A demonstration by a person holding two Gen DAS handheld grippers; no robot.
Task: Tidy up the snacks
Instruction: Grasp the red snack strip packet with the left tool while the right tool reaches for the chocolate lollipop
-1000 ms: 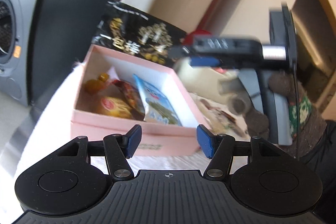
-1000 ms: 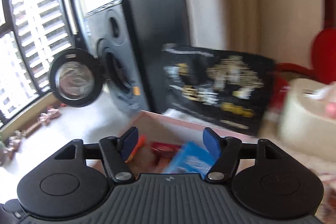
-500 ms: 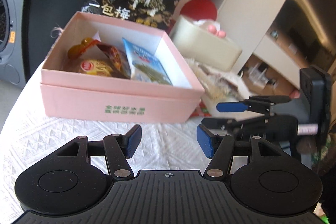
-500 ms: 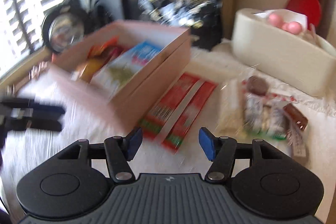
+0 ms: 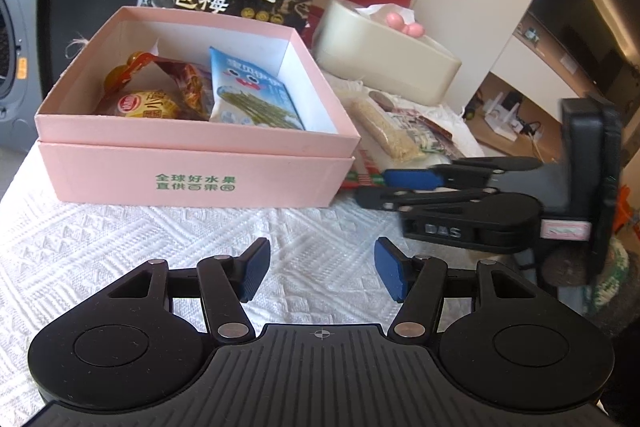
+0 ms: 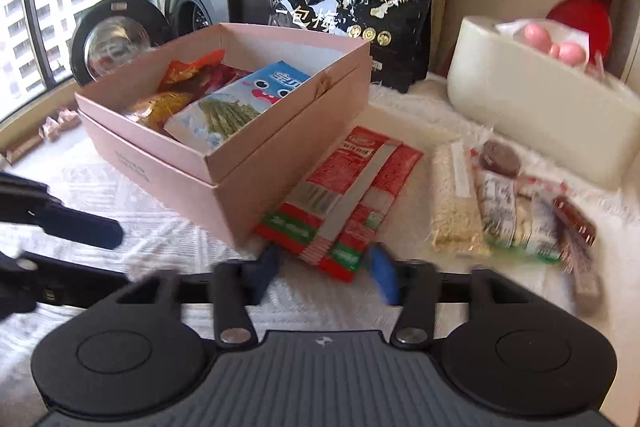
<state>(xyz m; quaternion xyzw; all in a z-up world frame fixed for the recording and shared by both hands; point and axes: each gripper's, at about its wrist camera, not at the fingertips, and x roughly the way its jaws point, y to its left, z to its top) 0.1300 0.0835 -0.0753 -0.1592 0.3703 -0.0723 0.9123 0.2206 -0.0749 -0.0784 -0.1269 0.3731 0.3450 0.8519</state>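
The red snack packet (image 6: 352, 195), flat with a silver stripe and green ends, is lying just ahead of the right gripper (image 6: 326, 273), whose jaws are standing released. The left gripper (image 5: 320, 275) is hovering with released jaws before the pink box (image 5: 192, 179) holding a blue packet (image 5: 256, 95).

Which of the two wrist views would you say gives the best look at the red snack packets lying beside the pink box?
The right wrist view: the red snack packets lie flat and unobstructed against the pink box. The left wrist view shows only a sliver, hidden behind the box corner and the right gripper.
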